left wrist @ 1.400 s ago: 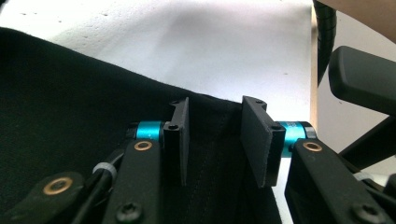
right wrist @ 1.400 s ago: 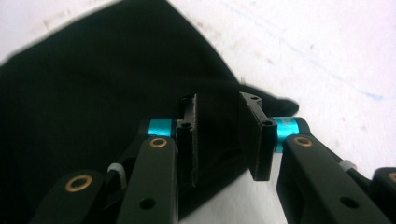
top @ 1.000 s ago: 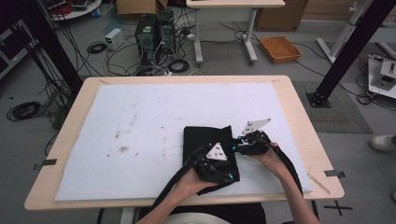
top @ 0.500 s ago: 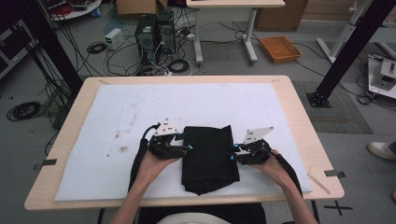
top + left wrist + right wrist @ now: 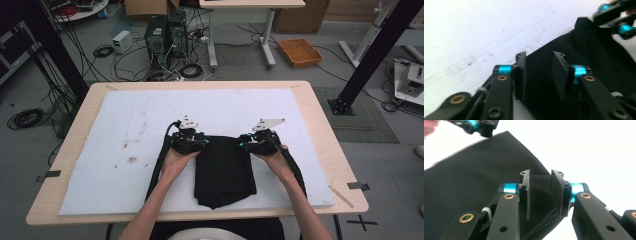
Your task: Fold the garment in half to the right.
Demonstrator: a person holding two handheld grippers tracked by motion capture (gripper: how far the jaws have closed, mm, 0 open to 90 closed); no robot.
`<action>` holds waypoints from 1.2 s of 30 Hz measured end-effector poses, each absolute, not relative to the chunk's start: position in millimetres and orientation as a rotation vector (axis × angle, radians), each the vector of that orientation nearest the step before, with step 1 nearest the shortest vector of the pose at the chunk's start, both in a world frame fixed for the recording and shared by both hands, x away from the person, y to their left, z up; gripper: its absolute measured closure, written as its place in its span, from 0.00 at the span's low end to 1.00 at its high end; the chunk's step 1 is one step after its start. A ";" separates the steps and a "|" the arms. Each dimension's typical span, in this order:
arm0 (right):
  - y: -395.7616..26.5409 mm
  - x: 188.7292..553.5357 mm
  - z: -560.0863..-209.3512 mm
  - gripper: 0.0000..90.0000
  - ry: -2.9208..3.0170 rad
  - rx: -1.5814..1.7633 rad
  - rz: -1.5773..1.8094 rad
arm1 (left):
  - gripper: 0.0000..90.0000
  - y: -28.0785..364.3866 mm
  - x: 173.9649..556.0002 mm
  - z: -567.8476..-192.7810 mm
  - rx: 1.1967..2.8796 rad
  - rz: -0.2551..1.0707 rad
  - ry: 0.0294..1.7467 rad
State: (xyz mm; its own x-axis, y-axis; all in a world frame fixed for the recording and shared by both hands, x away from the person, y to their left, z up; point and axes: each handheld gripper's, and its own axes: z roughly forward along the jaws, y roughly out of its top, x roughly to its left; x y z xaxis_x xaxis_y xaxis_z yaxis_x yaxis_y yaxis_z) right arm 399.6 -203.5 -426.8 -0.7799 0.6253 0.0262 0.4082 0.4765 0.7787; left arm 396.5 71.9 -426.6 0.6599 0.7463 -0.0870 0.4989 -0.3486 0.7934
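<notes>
Black folded cloth [image 5: 223, 170] lying flat on the white pad [image 5: 125, 145] of the table [image 5: 320, 120], near the person's edge, between both hands. Left hand-held gripper [image 5: 204, 144] at the cloth's upper left corner, jaws just narrowed, cloth edge between them, pads [image 5: 520, 75] with a gap, not seen pressing. Right hand-held gripper [image 5: 242, 145] at the upper right corner, jaws partly apart around a raised fold of cloth; whether pinched, cannot tell. No readable writing, label or brand anywhere on cloth or grippers.
</notes>
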 end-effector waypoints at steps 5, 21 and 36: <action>-211.1 399.7 -438.0 0.81 2.469 0.934 1.163 | 0.81 71.7 398.8 -432.2 2.045 0.439 0.996; -239.3 380.7 -429.7 0.65 2.443 0.947 1.250 | 0.62 93.4 379.4 -416.7 2.013 0.407 0.936; -238.0 317.0 -447.5 0.63 2.620 0.687 1.211 | 0.59 107.1 308.8 -442.7 2.172 0.282 0.734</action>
State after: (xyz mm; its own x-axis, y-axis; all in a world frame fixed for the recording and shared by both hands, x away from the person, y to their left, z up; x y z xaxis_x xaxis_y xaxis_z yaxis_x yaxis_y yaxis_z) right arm 317.0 -238.0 -447.5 -0.8785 0.4764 0.0344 0.3349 0.5629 0.7556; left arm 308.8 107.1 -442.7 0.8060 0.5903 -0.0429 0.4098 -0.5043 0.7601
